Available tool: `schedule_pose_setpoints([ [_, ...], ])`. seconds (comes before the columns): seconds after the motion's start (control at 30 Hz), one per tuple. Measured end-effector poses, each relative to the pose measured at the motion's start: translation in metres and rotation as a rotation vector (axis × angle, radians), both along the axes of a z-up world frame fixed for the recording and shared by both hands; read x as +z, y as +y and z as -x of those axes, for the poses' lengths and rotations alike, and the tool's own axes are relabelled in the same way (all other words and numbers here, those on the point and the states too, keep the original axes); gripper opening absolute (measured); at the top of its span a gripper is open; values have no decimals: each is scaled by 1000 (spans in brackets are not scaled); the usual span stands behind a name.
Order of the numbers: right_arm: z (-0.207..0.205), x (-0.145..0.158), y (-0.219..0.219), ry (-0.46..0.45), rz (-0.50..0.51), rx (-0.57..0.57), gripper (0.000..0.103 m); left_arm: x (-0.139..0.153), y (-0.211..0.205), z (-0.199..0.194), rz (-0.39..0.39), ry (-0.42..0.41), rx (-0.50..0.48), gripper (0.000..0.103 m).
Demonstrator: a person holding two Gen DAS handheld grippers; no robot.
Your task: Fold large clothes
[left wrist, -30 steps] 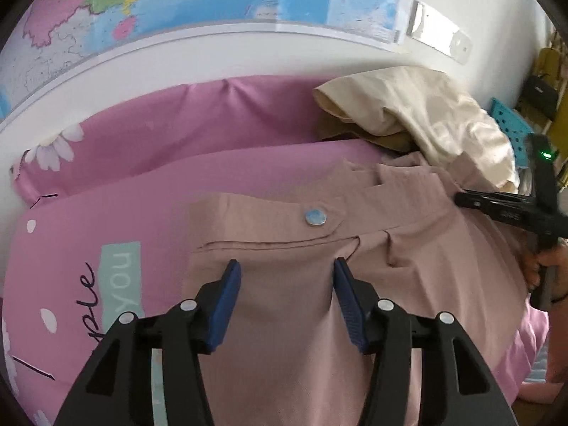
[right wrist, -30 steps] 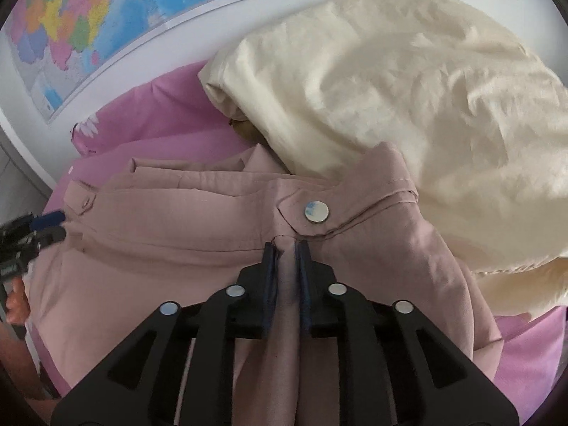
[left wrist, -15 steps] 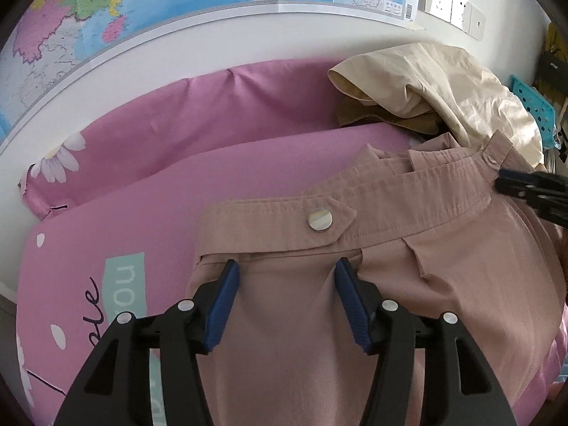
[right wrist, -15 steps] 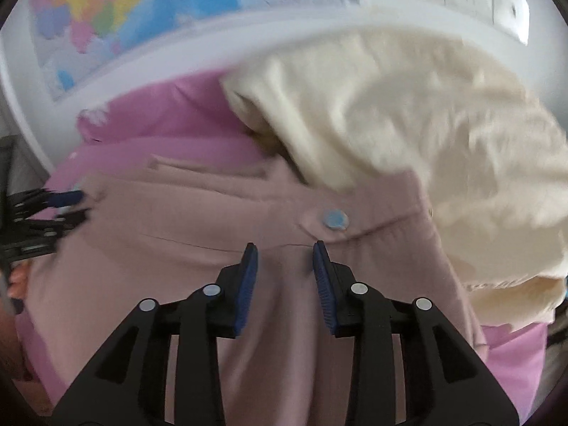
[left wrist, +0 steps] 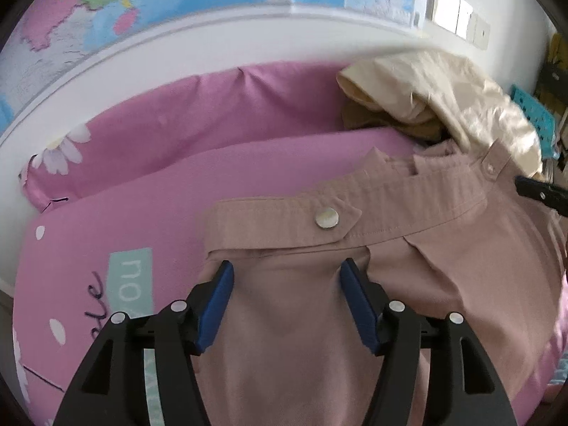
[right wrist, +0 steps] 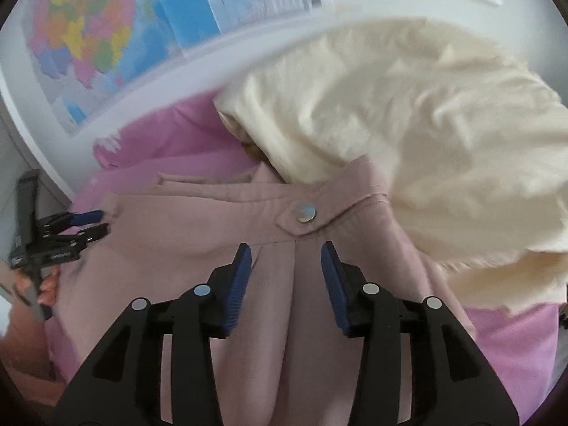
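Note:
A dusty-pink garment [left wrist: 408,284] lies flat on the pink bedding, its waistband turned towards the wall. One metal snap [left wrist: 326,219] shows in the left wrist view and another snap [right wrist: 306,212] in the right wrist view. My left gripper [left wrist: 287,273] hovers just below the waistband's left end; its jaws are opening, with flat cloth below them and no pad pressing. My right gripper [right wrist: 287,252] is over the pleat below its snap, jaws opening, pads clear of the cloth. Each view catches the other tool: the right gripper [left wrist: 539,191] and the left gripper [right wrist: 88,223].
A crumpled cream garment [right wrist: 408,142] is heaped on the waistband's right end, also the cream garment [left wrist: 443,96]. Pink bedding [left wrist: 159,234] with daisies and lettering spreads left. A wall map [left wrist: 213,3], a socket plate [left wrist: 458,17] and a blue crate [left wrist: 536,120] stand behind. A hand [right wrist: 46,287] holds the left tool.
The right gripper let go of the pleat it pinched and its jaws spread apart while it drew back. The left jaws widened a little. The waistband now lies straighter.

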State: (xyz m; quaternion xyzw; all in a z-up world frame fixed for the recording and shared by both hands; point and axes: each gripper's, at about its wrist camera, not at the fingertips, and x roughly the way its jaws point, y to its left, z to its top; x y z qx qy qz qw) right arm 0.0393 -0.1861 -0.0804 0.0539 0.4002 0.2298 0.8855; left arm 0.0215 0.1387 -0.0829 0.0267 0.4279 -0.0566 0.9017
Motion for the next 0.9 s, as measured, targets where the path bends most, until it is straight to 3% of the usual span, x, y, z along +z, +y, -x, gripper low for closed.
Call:
schedule_pose_setpoints([
  [0.13, 20, 1, -23, -7, -10, -13, 41, 10, 11, 17, 8, -39, -5, 61],
  [0.3, 5, -39, -36, 88, 12, -78, 24, -24, 18, 5, -13, 62, 36, 64],
  [0.4, 3, -40, -42, 114, -61, -109, 25, -28, 27, 7, 47, 68, 67, 65],
  [0.43, 7, -36, -48, 126, -94, -122, 27, -24, 29, 12, 47, 60, 80, 65],
  [0.5, 19, -25, -57, 130, -153, -124, 49, -12, 33, 27, 44, 26, 103, 64],
  [0.6, 54, -5, -75, 101, -222, -121, 63, 5, 43, 63, 76, -10, 99, 65],
  [0.7, 98, -2, -100, 126, -296, -151, 66, 10, 48, 103, 124, -6, 85, 65],
  [0.9, 150, -30, -121, 222, -429, -183, 69, 0, 55, 168, 328, 42, 15, 65],
])
